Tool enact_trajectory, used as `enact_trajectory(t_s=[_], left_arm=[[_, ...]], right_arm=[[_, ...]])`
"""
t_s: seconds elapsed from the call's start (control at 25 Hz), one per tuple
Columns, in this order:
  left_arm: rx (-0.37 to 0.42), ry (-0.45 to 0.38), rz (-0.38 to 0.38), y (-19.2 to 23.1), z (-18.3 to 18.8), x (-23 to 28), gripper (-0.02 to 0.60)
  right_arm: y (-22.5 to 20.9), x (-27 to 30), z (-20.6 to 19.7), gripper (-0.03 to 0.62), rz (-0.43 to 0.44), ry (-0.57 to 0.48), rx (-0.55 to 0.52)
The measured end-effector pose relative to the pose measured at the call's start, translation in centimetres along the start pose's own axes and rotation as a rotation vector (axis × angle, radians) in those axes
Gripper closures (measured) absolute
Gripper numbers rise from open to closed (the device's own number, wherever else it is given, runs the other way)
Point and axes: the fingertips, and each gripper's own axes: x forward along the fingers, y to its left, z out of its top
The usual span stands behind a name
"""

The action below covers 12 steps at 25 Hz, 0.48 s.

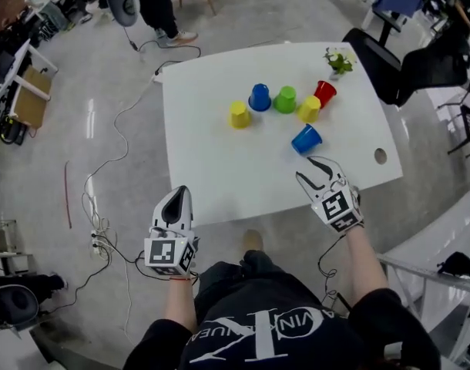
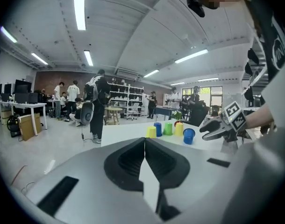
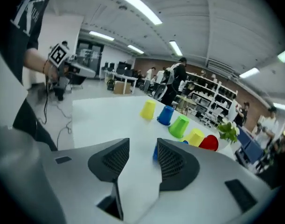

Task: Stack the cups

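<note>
Six plastic cups are on the white table [image 1: 204, 168]. Upside down stand a yellow cup [image 1: 239, 115], a blue cup [image 1: 260, 97], a green cup [image 1: 285, 99] and a second yellow cup [image 1: 309, 109]. A red cup [image 1: 324, 93] tilts behind them. Another blue cup [image 1: 306, 139] lies on its side nearest me. My right gripper [image 1: 310, 169] is open just behind that blue cup [image 3: 155, 152], whose edge shows past the right jaw; nothing is between the jaws [image 3: 142, 160]. My left gripper [image 1: 179, 193] is shut and empty, off the table's front left edge [image 2: 144, 148].
A small potted plant [image 1: 339, 62] stands at the far right corner. A round hole [image 1: 381, 156] is in the tabletop on the right. Black chairs [image 1: 389, 60] stand beside the table, cables [image 1: 104, 199] lie on the floor at left, and a person [image 1: 162, 10] stands beyond the table.
</note>
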Motion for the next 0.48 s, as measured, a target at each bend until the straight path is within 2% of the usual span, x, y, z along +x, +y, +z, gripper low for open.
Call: enact_trajectory(t_s=[0.08, 0.16, 0.28, 0.36, 0.48], left_arm=[[-0.013, 0.017, -0.007, 0.2, -0.4, 0.7, 0.577], [-0.034, 0.021, -0.02, 0.2, -0.5, 1.4, 0.577], [-0.043, 0.03, -0.045, 0.0, -1.0, 2.5, 0.577], [-0.043, 0.046, -0.061, 0.2, -1.5, 3.1, 0.577], [-0.067, 0.049, -0.074, 1.0, -1.8, 4.1, 0.577]], right_arm=[[-1.6, 1.4, -1.1, 0.377, -0.009, 0.123, -0.21], [-3.2, 2.7, -2.2, 0.347, -0.023, 0.255, -0.465], [-4.8, 4.6, -3.6, 0.324, -0.013, 0.408, -0.793], [-5.2, 5.6, -4.1, 0.305, 0.01, 0.485, -0.935], [-4.6, 6.9, -3.8, 0.303, 0.059, 0.513, -1.034]])
